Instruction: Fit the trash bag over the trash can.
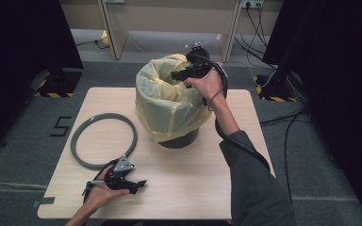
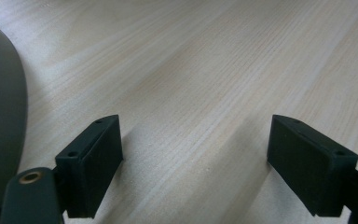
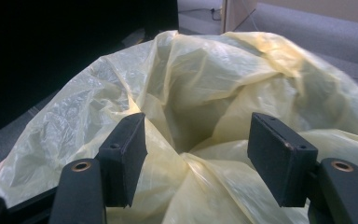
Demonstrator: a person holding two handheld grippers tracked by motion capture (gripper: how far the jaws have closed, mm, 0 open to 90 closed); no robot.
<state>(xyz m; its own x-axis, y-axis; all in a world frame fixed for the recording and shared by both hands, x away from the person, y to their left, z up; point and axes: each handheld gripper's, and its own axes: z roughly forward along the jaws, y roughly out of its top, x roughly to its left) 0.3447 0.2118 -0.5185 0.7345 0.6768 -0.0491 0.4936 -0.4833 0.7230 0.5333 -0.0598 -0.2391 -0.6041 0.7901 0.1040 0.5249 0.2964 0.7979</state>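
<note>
Left gripper (image 1: 139, 184) spread, empty, near ring (image 1: 104, 140). Right gripper (image 1: 178, 74) spread over bag (image 1: 169, 101): thin, soft, slippery; pinch far rim.

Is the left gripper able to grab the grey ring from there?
Probably yes. The left gripper rests open on the table, with the ring lying flat just beside it and nothing between them.

Crinkled plastic bag (image 1: 169, 101) (glossy), wooden table (image 1: 193, 188)

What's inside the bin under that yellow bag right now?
The yellow bag lines the dark bin and drapes over its rim. The right gripper view shows only crumpled plastic folding down into a dim hollow; nothing is visible inside. The bottom is hidden by folds.
</note>
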